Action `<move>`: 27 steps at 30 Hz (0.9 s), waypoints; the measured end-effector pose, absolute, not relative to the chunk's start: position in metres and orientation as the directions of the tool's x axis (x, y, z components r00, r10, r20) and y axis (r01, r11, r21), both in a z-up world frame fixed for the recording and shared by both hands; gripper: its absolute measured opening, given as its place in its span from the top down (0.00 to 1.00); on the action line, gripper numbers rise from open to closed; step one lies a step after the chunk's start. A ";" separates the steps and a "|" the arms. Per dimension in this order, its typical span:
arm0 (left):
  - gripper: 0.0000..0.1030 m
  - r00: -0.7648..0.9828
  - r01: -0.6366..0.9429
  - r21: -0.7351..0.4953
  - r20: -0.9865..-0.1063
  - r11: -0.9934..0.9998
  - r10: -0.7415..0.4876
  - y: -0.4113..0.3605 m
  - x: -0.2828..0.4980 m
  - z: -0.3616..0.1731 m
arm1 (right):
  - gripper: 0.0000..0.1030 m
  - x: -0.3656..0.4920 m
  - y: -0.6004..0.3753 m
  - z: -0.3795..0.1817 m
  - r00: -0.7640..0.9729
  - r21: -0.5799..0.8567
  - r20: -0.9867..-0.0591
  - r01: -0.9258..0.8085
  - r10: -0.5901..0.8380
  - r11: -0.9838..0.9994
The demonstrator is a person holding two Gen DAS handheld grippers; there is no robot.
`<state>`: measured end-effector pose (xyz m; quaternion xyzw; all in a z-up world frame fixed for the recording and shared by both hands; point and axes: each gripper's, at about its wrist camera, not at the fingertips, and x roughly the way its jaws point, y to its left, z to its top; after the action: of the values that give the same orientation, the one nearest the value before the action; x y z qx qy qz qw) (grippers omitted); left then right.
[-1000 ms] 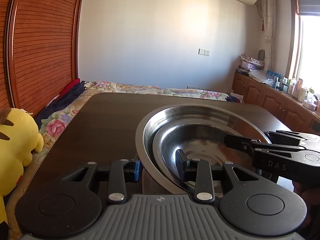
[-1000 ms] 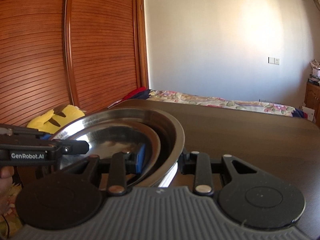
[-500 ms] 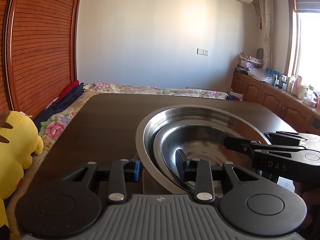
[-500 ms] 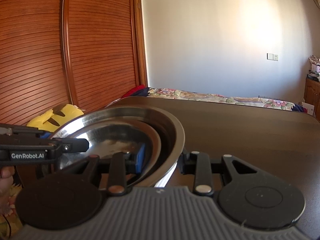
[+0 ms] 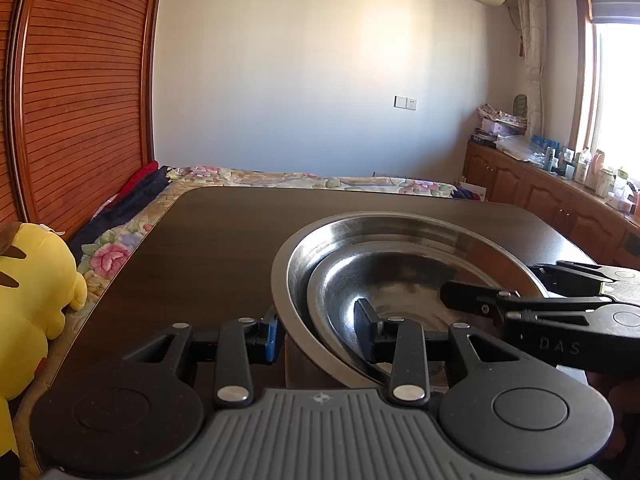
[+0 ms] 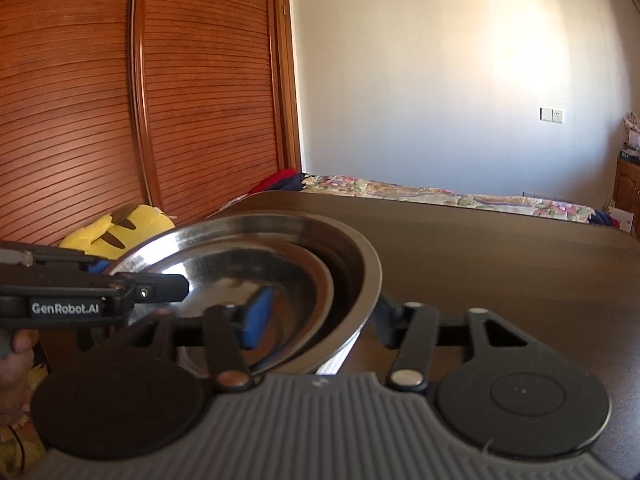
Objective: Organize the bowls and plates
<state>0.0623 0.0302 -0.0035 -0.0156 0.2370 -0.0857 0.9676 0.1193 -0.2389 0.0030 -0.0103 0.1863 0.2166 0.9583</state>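
Two steel bowls are nested, the smaller bowl point(image 5: 400, 280) inside the larger bowl point(image 5: 420, 224), over the dark wooden table point(image 5: 208, 248). My left gripper point(image 5: 318, 336) straddles their near-left rim, blue pad outside and the other finger inside, shut on both walls. My right gripper point(image 6: 320, 320) clamps the opposite rim the same way, its blue pad inside the smaller bowl point(image 6: 240, 264) and the other finger outside the larger bowl point(image 6: 360, 264). Each gripper shows in the other's view: the right gripper point(image 5: 480, 300) and the left gripper point(image 6: 160, 292). The underside of the bowls is hidden.
A yellow plush toy point(image 5: 32, 280) sits off the table's left edge by a slatted wooden wardrobe point(image 5: 80, 100). A floral bedspread point(image 5: 320, 180) lies beyond the far edge. Cabinets with bottles point(image 5: 560, 184) line the right wall. A hand point(image 6: 16, 360) holds the left gripper.
Both views have shifted only slightly. The nested bowls keep the same place between the fingers of both grippers, and neither grip has changed.
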 end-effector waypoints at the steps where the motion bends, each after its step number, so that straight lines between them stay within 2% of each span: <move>1: 0.59 0.874 0.156 -0.070 -0.455 0.985 -0.171 0.030 0.062 -0.003 | 0.40 0.119 -0.239 0.003 0.837 0.058 -0.362 -0.418 0.410 0.906; 19: 0.21 0.901 0.123 -0.017 -0.418 0.992 -0.118 0.028 0.052 0.013 | 0.34 0.102 -0.266 0.019 0.889 0.075 -0.288 -0.349 0.356 0.934; 27: 0.12 0.914 0.142 0.005 -0.386 0.990 -0.129 0.018 0.039 0.025 | 0.25 0.087 -0.278 0.028 0.915 0.070 -0.248 -0.311 0.318 0.948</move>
<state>0.0391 0.0181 0.0254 0.0166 0.1960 -0.0692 0.9780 0.0867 -0.2779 0.0278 0.0144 0.1291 0.1608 0.9784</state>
